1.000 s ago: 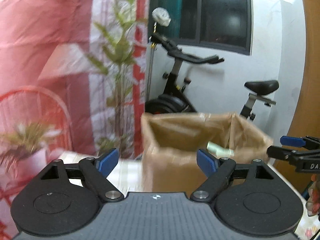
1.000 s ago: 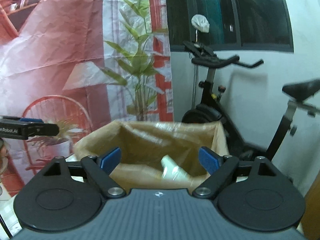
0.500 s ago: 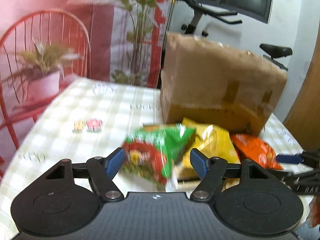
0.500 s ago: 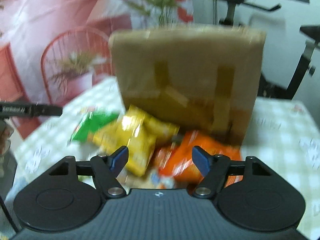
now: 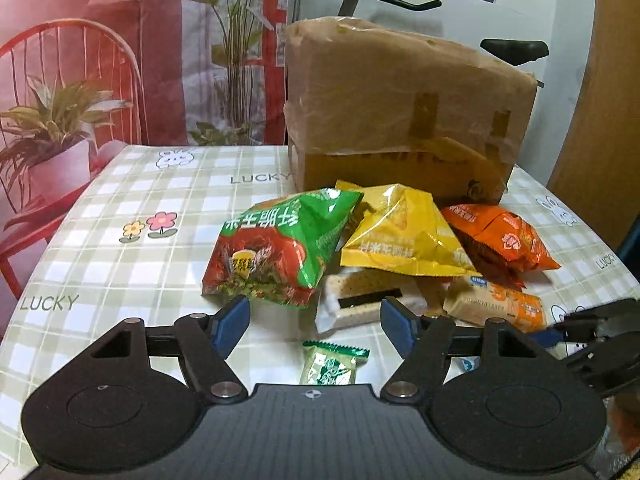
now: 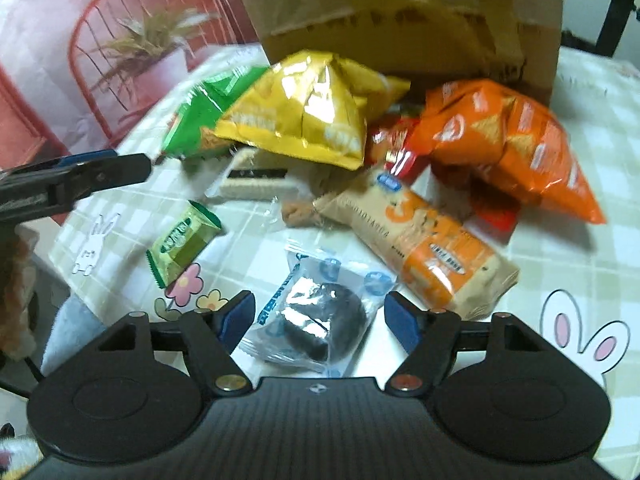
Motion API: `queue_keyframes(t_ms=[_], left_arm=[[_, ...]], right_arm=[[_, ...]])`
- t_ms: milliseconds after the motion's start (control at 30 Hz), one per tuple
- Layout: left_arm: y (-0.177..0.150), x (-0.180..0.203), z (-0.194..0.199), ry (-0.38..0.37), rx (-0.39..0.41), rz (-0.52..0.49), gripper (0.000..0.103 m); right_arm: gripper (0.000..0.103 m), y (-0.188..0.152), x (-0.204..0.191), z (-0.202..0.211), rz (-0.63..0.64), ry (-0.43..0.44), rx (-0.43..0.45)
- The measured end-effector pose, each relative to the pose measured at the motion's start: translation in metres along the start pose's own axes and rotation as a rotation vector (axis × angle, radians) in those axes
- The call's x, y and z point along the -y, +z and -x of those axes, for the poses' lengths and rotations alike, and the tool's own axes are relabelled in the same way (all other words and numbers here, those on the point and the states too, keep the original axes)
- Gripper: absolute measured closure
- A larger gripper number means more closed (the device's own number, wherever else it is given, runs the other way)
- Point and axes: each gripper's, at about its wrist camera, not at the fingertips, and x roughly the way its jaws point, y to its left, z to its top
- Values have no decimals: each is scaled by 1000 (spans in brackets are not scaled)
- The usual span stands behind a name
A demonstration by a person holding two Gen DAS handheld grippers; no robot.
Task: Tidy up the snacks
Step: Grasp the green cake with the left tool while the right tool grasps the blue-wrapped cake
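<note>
Snacks lie heaped on the checked tablecloth (image 5: 120, 200) in front of you, and nothing is in either tool yet. Nearest your right gripper (image 6: 320, 316), whose jaws stand wide apart and empty, is the clear packet with a dark round cake (image 6: 320, 320); it sits right between the fingertips, low in the right wrist view. Your left gripper (image 5: 316, 320) is likewise spread and holding nothing, with the small green sachet (image 5: 330, 366) just under and between its fingers.

Beyond those, the tan-and-orange biscuit pack (image 6: 420, 240) lies diagonally, with a white wafer pack (image 5: 360, 300) beside it. Then come the puffy bags: the green-and-red bag (image 5: 280, 248), the yellow bag (image 5: 400, 236) leaning over the wafer pack, and the orange bag (image 5: 504, 240) to the right. Farthest stands the cardboard box (image 5: 400, 112), touching the back of the heap.

Watch for these risks. The clear packet's film looks slick, so a shallow pinch could slide off or crush the cake. The bags overlap, so pulling one may drag its neighbours. Your two tools are close together, and reaching into the heap at the same time could make them clash. The right view is blurred, so judge depth carefully.
</note>
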Motion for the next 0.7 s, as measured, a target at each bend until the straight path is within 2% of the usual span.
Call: queue_keyframes(t_ms=[67, 100, 133, 167, 233, 400, 500, 700], left_arm=[[-4, -4, -2, -10, -15, 4, 29], [-6, -6, -3, -21, -27, 5, 29], [-9, -8, -6, -35, -45, 4, 29], [-12, -9, -9, -43, -62, 0, 28], [-17, -10, -13, -37, -83, -10, 28], [-23, -9, -24, -35, -112, -26, 28], [-28, 2, -35, 24, -133, -90, 28], [-38, 11, -52, 0, -173, -108, 28]], right_arm=[[28, 2, -11, -6, 67, -44, -12], [31, 2, -16, -9, 104, -70, -14], [41, 2, -22, -10, 148, -94, -13], [46, 1, -26, -12, 187, -105, -11], [48, 0, -28, -14, 231, -96, -6], [50, 4, -21, -16, 218, -68, 34], [52, 3, -18, -15, 221, -59, 45], [54, 0, -14, -9, 200, -37, 64]])
